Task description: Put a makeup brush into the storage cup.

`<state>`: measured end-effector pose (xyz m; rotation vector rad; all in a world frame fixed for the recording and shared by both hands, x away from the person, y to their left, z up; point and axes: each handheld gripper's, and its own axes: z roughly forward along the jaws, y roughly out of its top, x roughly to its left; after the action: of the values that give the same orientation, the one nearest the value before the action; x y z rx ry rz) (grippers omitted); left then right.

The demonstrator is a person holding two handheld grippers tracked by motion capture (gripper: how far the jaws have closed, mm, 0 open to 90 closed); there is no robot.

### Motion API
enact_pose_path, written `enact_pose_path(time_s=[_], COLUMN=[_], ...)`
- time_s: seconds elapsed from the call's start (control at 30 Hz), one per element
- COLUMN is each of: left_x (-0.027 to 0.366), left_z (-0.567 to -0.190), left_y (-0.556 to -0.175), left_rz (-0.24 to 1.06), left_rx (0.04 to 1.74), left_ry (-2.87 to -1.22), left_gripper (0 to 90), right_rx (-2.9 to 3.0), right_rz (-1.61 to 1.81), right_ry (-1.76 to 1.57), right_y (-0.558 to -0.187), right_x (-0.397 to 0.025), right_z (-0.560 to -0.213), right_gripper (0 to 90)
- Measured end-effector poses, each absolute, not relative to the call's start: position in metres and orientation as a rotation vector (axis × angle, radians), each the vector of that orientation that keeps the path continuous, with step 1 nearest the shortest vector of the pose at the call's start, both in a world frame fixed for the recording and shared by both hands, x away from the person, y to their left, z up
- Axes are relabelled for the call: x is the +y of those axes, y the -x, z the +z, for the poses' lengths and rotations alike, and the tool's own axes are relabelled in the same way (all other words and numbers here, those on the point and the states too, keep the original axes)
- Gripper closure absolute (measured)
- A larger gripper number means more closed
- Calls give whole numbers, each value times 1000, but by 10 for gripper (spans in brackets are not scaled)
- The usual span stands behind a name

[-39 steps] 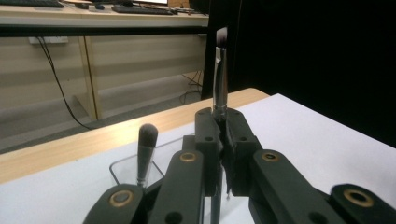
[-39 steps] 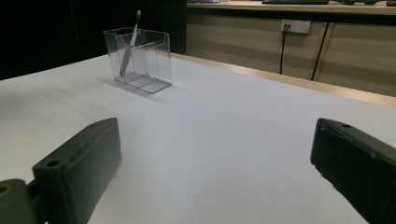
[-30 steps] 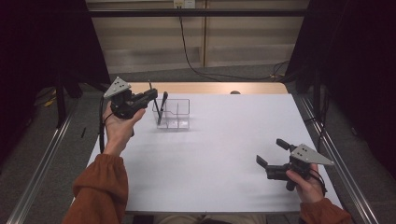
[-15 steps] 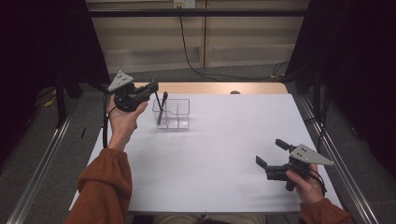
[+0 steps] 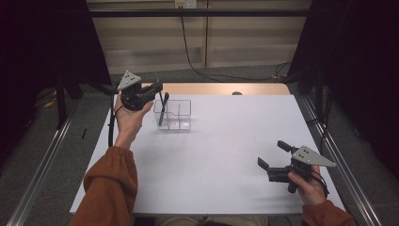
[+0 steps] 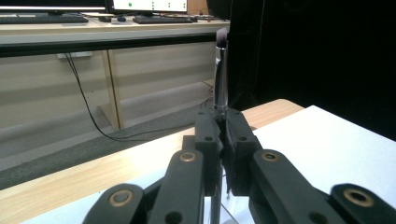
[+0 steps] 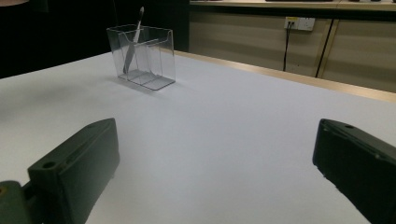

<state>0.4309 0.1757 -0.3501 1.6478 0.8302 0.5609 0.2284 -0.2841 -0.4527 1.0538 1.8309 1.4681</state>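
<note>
A clear plastic organiser box point(image 5: 179, 115) point(image 7: 148, 56) stands at the far left of the white table point(image 5: 221, 155). A dark slim brush point(image 5: 163, 109) point(image 7: 132, 43) leans inside it. My left gripper point(image 5: 157, 88) point(image 6: 222, 123) hovers just above the box's left end, shut on a second thin brush point(image 6: 220, 79) that points upward with its dark tip on top. That brush's lower end is hidden behind the jaws. My right gripper point(image 5: 273, 154) point(image 7: 215, 154) rests low over the table's near right part, open with nothing between its jaws.
A bare wooden strip point(image 5: 211, 88) runs along the table's far edge, with a small dark object point(image 5: 236, 93) on it. Metal rails point(image 5: 339, 160) flank both sides. A desk with keyboards point(image 6: 159, 19) stands beyond the far wall panels.
My left gripper has risen a little and shifted slightly right, toward the box, with the thin brush still in it. The right gripper and the box have not moved.
</note>
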Motion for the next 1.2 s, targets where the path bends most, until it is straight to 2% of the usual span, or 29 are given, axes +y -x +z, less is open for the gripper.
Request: enact_pose_path(time_s=[0.37, 1.2], left_x=[176, 175], left_z=[-366, -402], left_y=[-440, -440], left_rz=[581, 514], left_rx=[861, 905], left_ry=[-1666, -1713], left_gripper=[859, 858], right_rx=[1833, 1834], right_rz=[1466, 1470], right_ry=[-1053, -1049], right_y=[-228, -227], right_x=[-284, -283], right_z=[-453, -453], right_gripper=[0, 0])
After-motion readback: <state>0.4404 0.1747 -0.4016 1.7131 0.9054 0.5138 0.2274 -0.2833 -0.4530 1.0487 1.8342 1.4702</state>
